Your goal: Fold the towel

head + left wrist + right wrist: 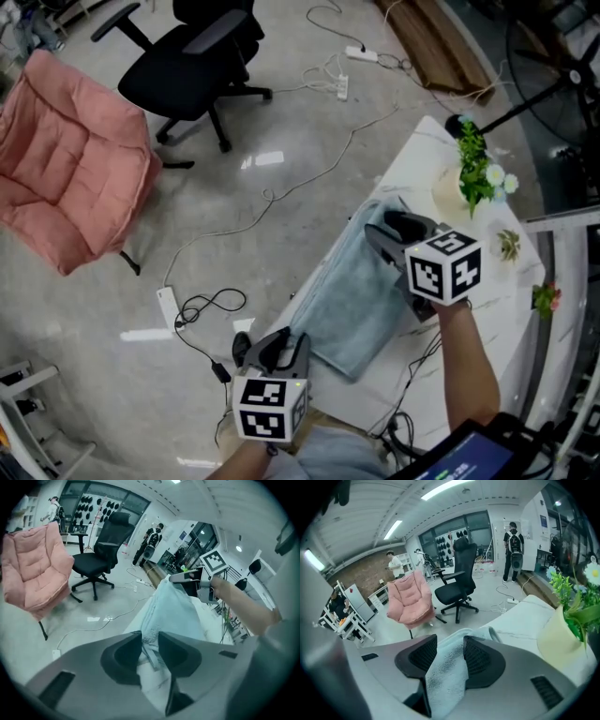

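2 spread tools, we see: left hand-held gripper (278, 345) straddles the towel (352, 300) at the bench's (487, 314) near edge, right hand-held gripper (398, 230) its far end.

A pink armchair (70, 159) stands near a black office chair (192, 56)

Scanning every surface, finding nothing readable. Showing only black-and-white square marker patterns, no letters, on the near white cube (270, 409) and the far white cube (443, 267). Glowing greenish lines on the dark tablet screen (464, 459), too blurred for reading.
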The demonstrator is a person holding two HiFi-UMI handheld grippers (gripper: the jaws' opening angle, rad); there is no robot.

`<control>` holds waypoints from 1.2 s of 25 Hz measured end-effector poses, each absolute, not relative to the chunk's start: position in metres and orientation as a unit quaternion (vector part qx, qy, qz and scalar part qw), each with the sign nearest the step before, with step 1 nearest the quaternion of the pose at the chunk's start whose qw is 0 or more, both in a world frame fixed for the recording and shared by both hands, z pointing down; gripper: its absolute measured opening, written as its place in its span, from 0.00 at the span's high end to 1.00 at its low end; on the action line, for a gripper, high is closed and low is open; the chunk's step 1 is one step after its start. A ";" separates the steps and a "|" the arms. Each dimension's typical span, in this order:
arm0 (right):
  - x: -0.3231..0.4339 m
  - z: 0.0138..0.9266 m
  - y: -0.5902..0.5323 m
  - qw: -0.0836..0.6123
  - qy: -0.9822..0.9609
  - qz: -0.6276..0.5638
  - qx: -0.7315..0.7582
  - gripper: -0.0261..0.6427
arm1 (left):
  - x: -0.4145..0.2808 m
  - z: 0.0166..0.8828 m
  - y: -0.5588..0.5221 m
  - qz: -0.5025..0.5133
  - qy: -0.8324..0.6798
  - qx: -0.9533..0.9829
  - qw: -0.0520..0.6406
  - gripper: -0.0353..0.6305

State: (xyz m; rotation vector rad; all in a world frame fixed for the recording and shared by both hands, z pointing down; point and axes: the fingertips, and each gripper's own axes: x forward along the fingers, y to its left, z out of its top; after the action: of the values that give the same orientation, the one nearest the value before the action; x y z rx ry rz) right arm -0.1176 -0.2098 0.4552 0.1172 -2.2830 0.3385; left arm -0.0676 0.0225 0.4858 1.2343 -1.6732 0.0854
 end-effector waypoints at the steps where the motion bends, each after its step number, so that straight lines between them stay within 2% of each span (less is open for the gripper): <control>1: -0.119 0.460 -0.211 0.407 -0.901 0.140 0.053 0.67 | -0.069 0.487 0.021 0.048 -0.696 0.515 0.499 0.79; 4: -0.117 0.476 -0.218 0.428 -0.890 0.135 0.083 0.67 | -0.068 0.487 0.016 0.079 -0.697 0.528 0.478 0.83; 5: -0.115 0.480 -0.220 0.435 -0.887 0.127 0.094 0.72 | -0.068 0.486 0.016 0.082 -0.698 0.529 0.475 0.84; 6: -0.113 0.483 -0.222 0.437 -0.886 0.120 0.101 0.83 | -0.067 0.486 0.016 0.081 -0.699 0.529 0.474 0.85; 7: -0.113 0.482 -0.222 0.432 -0.888 0.115 0.104 0.87 | -0.068 0.485 0.016 0.078 -0.701 0.528 0.473 0.85; 9: -0.113 0.472 -0.219 0.407 -0.900 0.114 0.105 0.90 | -0.068 0.482 0.017 0.072 -0.704 0.526 0.472 0.85; 15: -0.117 0.424 -0.202 0.336 -0.934 0.086 0.084 0.90 | -0.066 0.467 0.028 0.055 -0.715 0.520 0.464 0.86; 20: -0.135 0.431 -0.184 0.351 -0.934 0.057 0.046 0.90 | -0.062 0.472 0.040 0.048 -0.715 0.509 0.476 0.85; 26: -0.144 0.484 -0.191 0.398 -0.912 0.084 0.045 0.87 | -0.067 0.487 0.040 0.041 -0.708 0.504 0.493 0.85; 30: -0.150 0.469 -0.188 0.389 -0.916 0.098 0.023 0.84 | -0.071 0.489 0.038 0.038 -0.706 0.506 0.494 0.85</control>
State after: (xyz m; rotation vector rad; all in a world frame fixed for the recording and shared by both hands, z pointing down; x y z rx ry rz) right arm -0.1503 -0.1877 0.4690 0.0577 -2.3288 0.2490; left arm -0.0709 0.0382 0.4892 1.2266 -1.7120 0.0922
